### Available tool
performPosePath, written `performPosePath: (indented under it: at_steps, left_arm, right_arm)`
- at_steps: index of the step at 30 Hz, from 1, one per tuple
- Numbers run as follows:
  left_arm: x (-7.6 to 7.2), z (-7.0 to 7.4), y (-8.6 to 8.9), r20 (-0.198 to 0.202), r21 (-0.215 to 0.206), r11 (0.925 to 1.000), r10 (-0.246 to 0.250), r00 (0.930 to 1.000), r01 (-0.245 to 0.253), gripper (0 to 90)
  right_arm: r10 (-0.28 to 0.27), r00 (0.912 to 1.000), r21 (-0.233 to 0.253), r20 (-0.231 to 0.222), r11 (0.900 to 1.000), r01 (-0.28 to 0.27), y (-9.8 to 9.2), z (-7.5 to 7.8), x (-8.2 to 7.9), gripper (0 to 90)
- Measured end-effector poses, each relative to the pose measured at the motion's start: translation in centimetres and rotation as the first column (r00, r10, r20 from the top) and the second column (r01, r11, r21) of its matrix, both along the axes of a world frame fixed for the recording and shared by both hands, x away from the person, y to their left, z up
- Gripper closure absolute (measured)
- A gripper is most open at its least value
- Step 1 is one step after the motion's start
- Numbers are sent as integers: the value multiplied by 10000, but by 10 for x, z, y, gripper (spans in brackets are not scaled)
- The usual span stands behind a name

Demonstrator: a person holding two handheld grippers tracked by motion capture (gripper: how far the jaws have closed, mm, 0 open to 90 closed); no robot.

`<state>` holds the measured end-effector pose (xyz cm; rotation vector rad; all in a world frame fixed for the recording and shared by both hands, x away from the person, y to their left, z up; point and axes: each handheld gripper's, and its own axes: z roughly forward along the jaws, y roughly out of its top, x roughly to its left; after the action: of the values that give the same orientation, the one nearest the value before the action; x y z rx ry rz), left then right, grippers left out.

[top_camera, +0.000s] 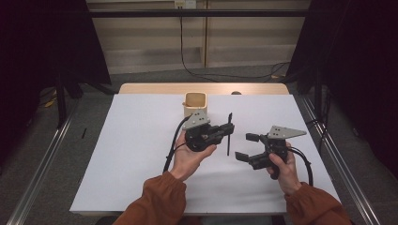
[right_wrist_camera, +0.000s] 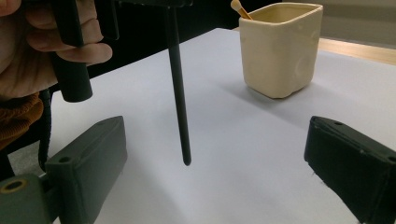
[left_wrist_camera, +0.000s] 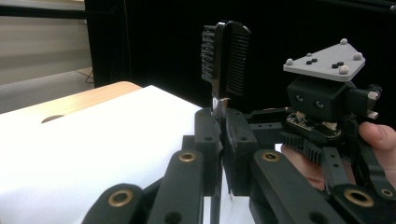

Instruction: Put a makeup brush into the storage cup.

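In the high view the left gripper sits just left of frame centre, its jaws clenched on a black brush, which stands across the jaws with its head toward the top of the frame and its thin handle running down toward the bottom. The left gripper view shows the brush upright at upper centre, bristles facing left, with its neck pinched between the two closed black jaws. The right gripper lies right of centre in the high view, held in the person's right hand; its jaws are spread wide and grasp nothing, apart from the brush. In the right gripper view the handle hangs down the middle left of the frame, its tip above the white sheet, between the two spread jaws at the lower corners but farther off than them. A cream cup stands above the left gripper in the high view, near the sheet's far edge; in the right gripper view the cup is at upper right with a pale stick poking out of it.
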<state>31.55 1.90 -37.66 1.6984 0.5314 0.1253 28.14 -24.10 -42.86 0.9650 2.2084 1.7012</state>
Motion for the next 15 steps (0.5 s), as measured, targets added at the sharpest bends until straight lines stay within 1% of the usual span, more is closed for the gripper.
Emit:
performPosePath:
  at_steps: [3, 5, 6, 8, 12, 15]
  left_arm:
    - [1, 2, 4, 0, -13, 9999, 115, 9999, -115, 857]
    - [2, 3, 7, 16, -6, 9998, 187, 9998, -187, 857]
    - [2, 3, 9, 25, -12, 9998, 209, 9998, -209, 857]
    - [3, 4, 12, 40, -62, 9996, 268, 9996, -267, 857]
    - [5, 6, 18, 52, -78, 9993, 375, 9993, -375, 857]
    - [6, 6, 21, 13, -87, 9988, 482, 9988, -482, 857]
  right_arm:
    - [-207, 9998, 34, 63, 9998, 207, -2, 1, -1, 48]
    - [-319, 9993, 61, 175, 9995, 318, -4, 2, -3, 82]
    - [-393, 9990, 87, 208, 9992, 391, -5, 3, -3, 79]
    - [-620, 9973, 300, 400, 9977, 608, -8, 2, -6, 77]
    - [-1000, 9937, 165, 511, 9949, 992, -16, 0, -10, 53]
    - [-1215, 9907, 218, 610, 9925, 1204, -21, 1, -14, 45]
